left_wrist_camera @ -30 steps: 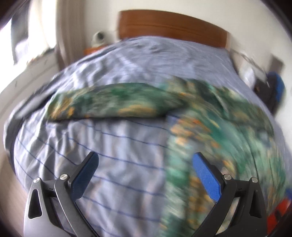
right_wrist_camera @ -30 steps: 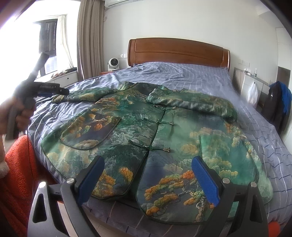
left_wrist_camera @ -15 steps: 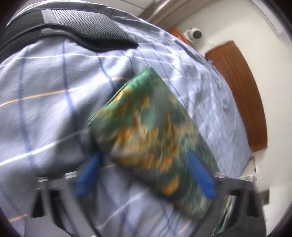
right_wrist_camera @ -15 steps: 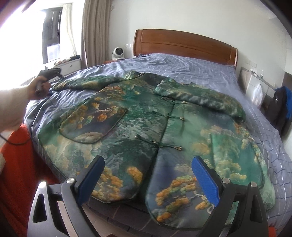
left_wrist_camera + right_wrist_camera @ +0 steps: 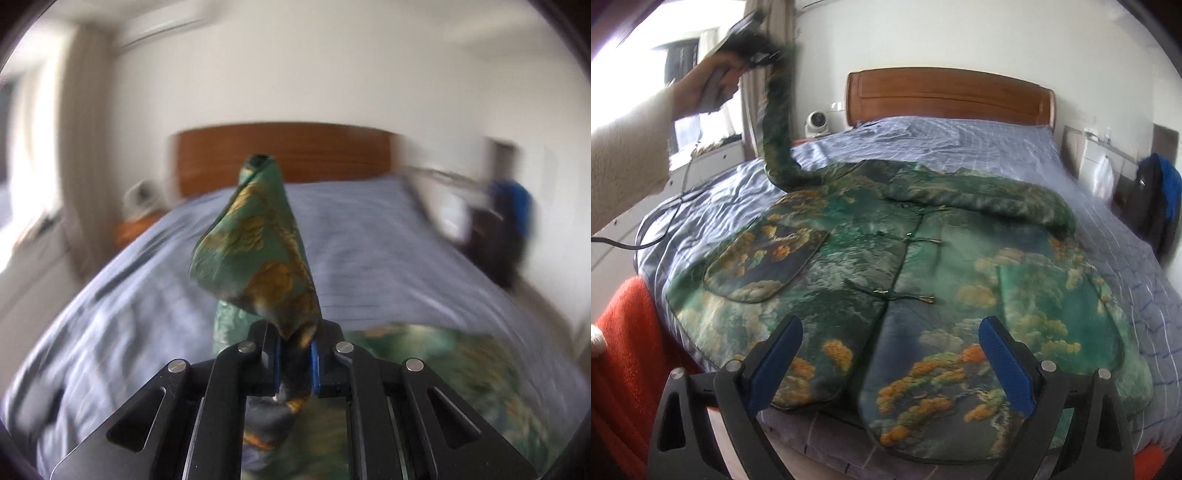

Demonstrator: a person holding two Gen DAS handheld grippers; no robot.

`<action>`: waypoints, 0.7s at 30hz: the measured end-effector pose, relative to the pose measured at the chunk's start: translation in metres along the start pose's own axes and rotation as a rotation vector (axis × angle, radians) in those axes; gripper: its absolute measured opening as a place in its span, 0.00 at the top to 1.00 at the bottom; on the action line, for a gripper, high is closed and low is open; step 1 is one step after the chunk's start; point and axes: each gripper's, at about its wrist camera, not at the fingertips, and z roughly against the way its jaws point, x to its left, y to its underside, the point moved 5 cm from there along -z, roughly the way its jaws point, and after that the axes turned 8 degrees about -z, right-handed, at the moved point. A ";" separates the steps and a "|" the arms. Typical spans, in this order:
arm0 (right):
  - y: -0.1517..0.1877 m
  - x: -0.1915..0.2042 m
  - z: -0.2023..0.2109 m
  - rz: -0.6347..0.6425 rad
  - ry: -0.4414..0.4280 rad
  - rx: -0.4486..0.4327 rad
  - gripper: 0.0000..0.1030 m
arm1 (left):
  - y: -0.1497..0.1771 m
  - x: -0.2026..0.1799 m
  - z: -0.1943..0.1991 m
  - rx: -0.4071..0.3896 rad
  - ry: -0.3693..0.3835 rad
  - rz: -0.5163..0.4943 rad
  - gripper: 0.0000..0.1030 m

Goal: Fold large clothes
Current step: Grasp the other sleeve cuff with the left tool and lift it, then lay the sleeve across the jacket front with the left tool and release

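A large green jacket [image 5: 923, 266] with orange tree and cloud print lies spread front-up on the bed, hem toward me. Its right sleeve [image 5: 990, 195] is folded across the chest. My left gripper [image 5: 295, 354] is shut on the cuff of the left sleeve [image 5: 258, 251] and holds it high above the bed; it also shows in the right wrist view [image 5: 764, 55], with the sleeve [image 5: 777, 140] hanging from it. My right gripper [image 5: 890, 365] is open and empty, hovering over the hem at the foot of the bed.
The bed has a blue checked cover [image 5: 960, 140] and a wooden headboard [image 5: 949, 96]. A small white fan [image 5: 817, 122] stands on the bedside table at left. A blue and black bag [image 5: 1156, 195] hangs at right. An orange-red cloth [image 5: 624, 332] lies at the lower left.
My left gripper has closed on the left sleeve's cuff and lifted it up off the bed. My right gripper has stayed open over the hem, moving slightly closer.
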 end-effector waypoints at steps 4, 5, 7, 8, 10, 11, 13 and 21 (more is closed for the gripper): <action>-0.003 -0.020 0.014 -0.045 0.031 -0.039 0.07 | 0.016 -0.137 -0.048 0.062 0.131 -0.166 0.86; -0.003 -0.026 0.017 -0.056 0.041 -0.047 0.07 | 0.035 -0.170 -0.069 0.126 0.164 -0.206 0.75; -0.003 -0.039 0.024 -0.087 0.066 -0.062 0.07 | 0.078 -0.214 -0.105 0.277 0.197 -0.252 0.49; -0.003 -0.045 0.026 -0.102 0.074 -0.063 0.07 | 0.105 -0.230 -0.119 0.365 0.201 -0.261 0.37; -0.003 -0.057 0.030 -0.135 0.093 -0.063 0.07 | 0.147 -0.246 -0.121 0.468 0.238 -0.258 0.37; -0.002 -0.063 0.032 -0.152 0.102 -0.065 0.07 | 0.157 -0.246 -0.118 0.489 0.264 -0.249 0.37; -0.001 -0.073 0.035 -0.175 0.118 -0.074 0.07 | 0.170 -0.228 -0.097 0.510 0.315 -0.209 0.33; -0.002 -0.083 0.020 -0.224 0.106 -0.053 0.07 | 0.158 -0.048 -0.072 0.417 0.141 0.148 0.13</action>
